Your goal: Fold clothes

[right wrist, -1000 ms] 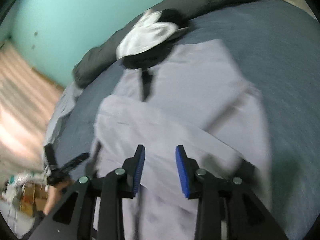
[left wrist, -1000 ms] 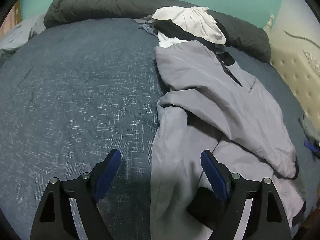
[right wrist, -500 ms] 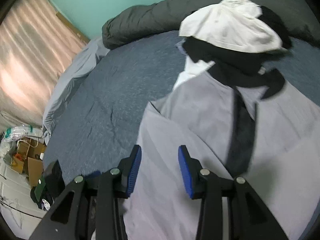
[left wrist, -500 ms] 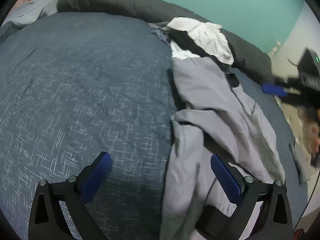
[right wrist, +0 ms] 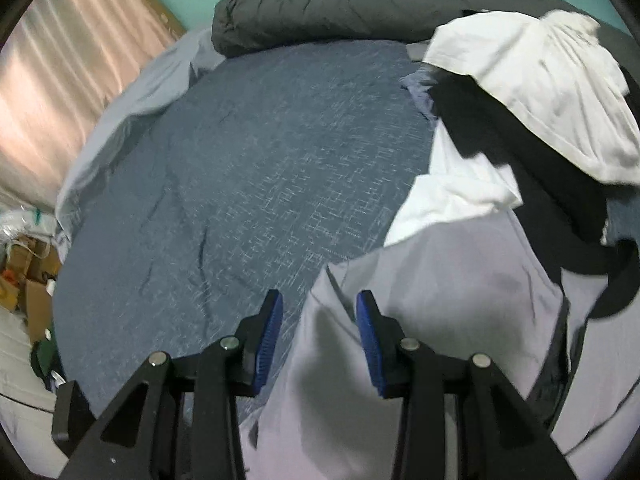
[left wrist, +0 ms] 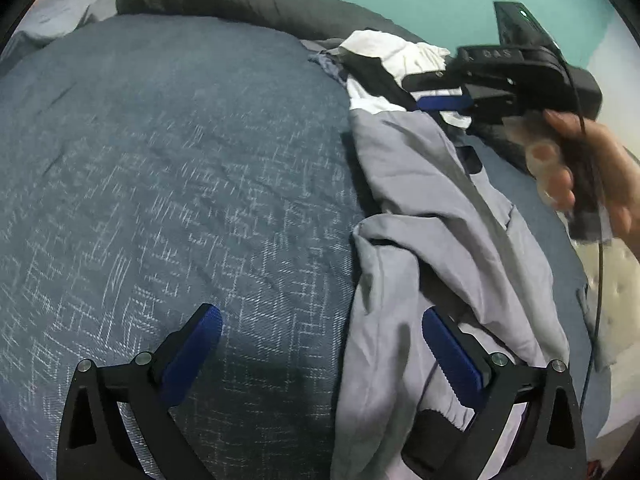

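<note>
**A:** Grey jacket (left wrist: pixel 432 216) is the piece being worked on, right? It's lying crumpled on the blue bedspread (left wrist: pixel 180 168), along the right side in the left wrist view, with its long axis running from the near edge up toward the clothes pile (right wrist: pixel 532 92) of white and black stuff by the dark rolled duvet (right wrist: pixel 340 4).

**B:** Yep. The left gripper (left wrist: pixel 320 344) has its fingers spread as wide as they go, nothing between the pads. One finger (left wrist: pixel 452 360) sits over the jacket's lower end, near the black elastic hem, and the other hangs over bare bedspread. So the jacket's left edge runs right through the gap.

**A:** And the right gripper (right wrist: pixel 318 336)?

**B:** Fingers partly apart, gripping nothing. It's up at the collar end, straddling the jacket's upper left corner: one pad over grey fabric, one over bedspread. In the left view you can see it and the hand (left wrist: pixel 592 168) holding it, hovering near the pile.

**A:** So each hand owns one end of the same long edge.

**B:** That's my read. Left is nearer the hem, right nearer the shoulder. I'd guess the next move is pinching that edge at both ends to spread the jacket flat. Can't tell whether either one is touching cloth yet.
</note>
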Demonstrator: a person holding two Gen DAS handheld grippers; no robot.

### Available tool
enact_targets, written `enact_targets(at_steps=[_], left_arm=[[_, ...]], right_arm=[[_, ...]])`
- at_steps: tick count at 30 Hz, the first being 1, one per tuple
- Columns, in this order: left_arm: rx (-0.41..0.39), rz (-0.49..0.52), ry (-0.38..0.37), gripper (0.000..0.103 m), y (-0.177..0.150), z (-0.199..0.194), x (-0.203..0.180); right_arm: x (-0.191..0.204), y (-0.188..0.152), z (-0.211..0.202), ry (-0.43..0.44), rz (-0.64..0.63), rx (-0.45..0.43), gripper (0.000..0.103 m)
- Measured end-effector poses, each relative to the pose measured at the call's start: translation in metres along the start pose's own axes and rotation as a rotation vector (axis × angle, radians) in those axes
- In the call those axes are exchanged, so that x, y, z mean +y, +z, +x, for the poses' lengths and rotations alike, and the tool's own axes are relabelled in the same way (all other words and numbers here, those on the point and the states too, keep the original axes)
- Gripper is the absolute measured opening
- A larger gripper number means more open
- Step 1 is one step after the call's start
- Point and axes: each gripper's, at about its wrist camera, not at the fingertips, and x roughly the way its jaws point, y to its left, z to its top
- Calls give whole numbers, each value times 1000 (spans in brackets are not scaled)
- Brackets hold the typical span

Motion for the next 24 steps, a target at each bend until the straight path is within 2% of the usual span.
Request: enact_targets(at_steps=[3, 10, 14, 17, 24], left_arm=[[4, -17, -16, 103, 0, 2, 3], [10, -4, 7, 103, -1, 9, 3], [14, 3, 11, 103, -1, 12, 2], [17, 4, 13, 103, -2, 13, 2], [22, 19, 28, 102, -5, 15, -1]], right_arm=[[5, 7, 18, -46, -36, 41, 38], [15, 14, 51, -121, -106, 140, 37], [14, 15, 62, -145, -122, 166, 6], [11, 17, 57, -160, -112, 137, 1], [-12, 30, 22, -149, 4, -42, 0]])
